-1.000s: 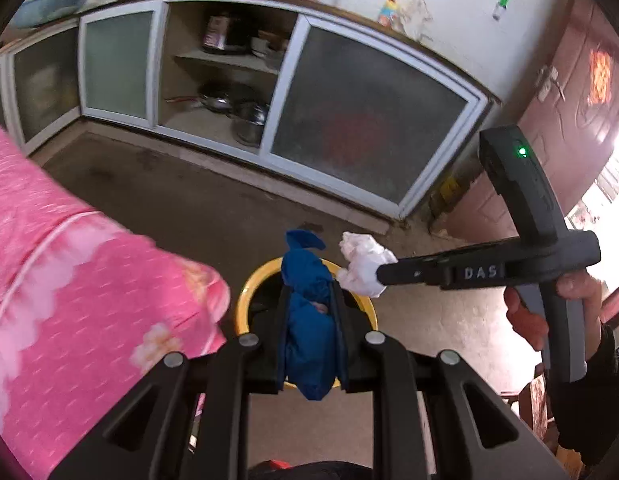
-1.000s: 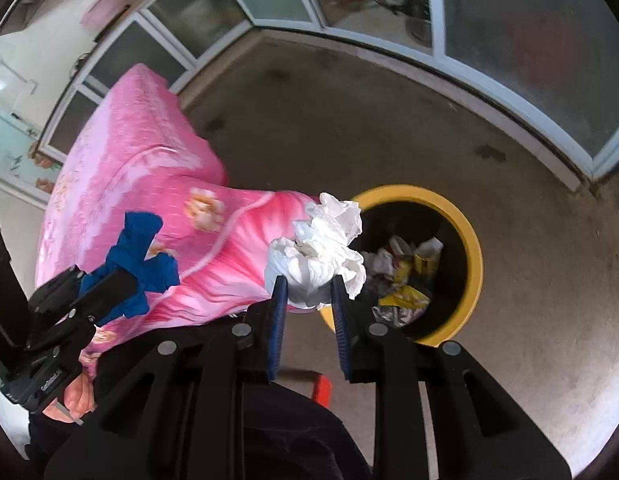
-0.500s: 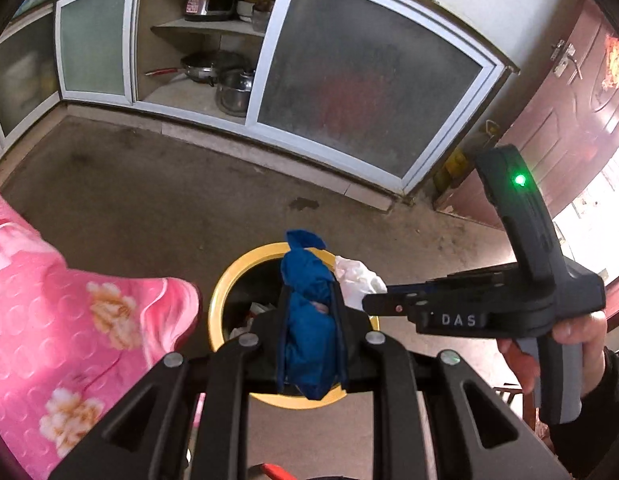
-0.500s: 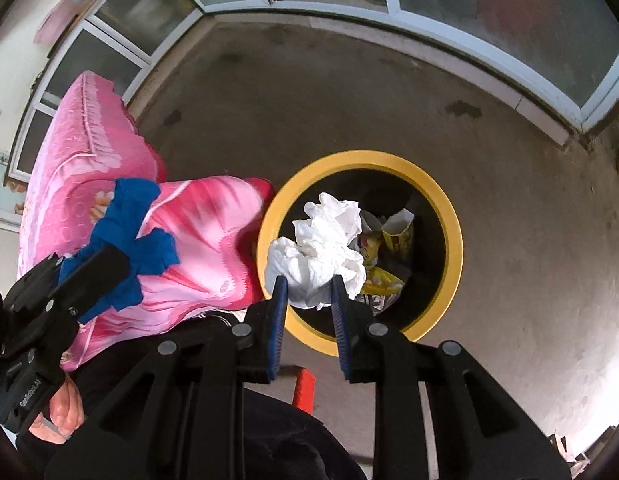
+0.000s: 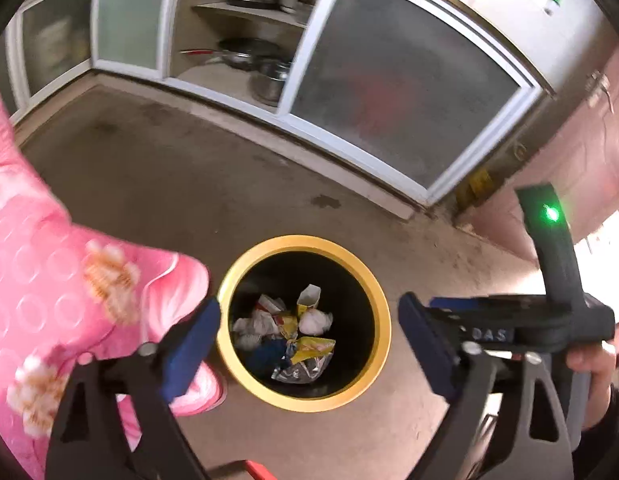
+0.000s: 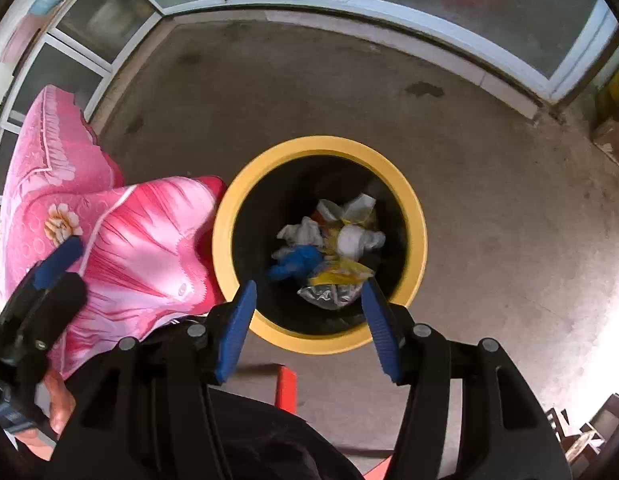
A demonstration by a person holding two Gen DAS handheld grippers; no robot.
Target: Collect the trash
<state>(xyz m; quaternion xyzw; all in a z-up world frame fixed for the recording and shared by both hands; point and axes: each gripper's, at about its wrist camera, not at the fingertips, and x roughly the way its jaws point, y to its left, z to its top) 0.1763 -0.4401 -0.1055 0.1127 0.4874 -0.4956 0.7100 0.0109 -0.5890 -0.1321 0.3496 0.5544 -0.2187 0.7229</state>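
The blue rag (image 6: 295, 261) and the white tissue wad (image 6: 357, 240) now lie inside the yellow-rimmed bin (image 6: 229, 216) among wrappers; half a second ago each was still pinched in a gripper. The left gripper (image 5: 305, 340) has just opened wide and the right gripper (image 6: 309, 320) has just opened too, both empty above the bin's mouth. The pink quilt (image 6: 141, 240) touches the rim's left side; bare concrete floor (image 6: 489, 200) surrounds the rest.
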